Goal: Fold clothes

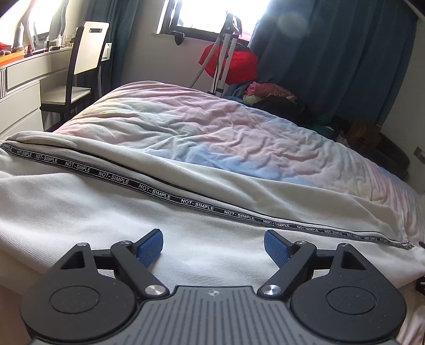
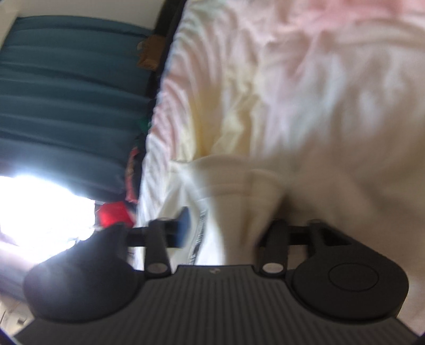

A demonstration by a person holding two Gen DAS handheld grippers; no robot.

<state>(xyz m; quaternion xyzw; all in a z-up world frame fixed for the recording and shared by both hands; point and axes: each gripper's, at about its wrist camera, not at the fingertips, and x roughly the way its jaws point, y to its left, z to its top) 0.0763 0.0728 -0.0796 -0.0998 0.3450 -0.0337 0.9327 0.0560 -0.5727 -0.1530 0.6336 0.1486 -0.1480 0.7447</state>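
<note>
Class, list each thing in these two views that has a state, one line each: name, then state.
left gripper: open, nothing between the jaws, above the white garment.
right gripper: jaws apart, garment fabric bunched between them; grip unclear in the blur.
white garment: spread flat on the bed, lettered tape showing.
chair: vacant.

Blown-out window (image 1: 212,10) glare, right view motion-blurred

Left gripper (image 1: 213,245) fingers (image 1: 148,248) apart, empty, over white garment (image 1: 79,212) on bed (image 1: 212,127).
</note>
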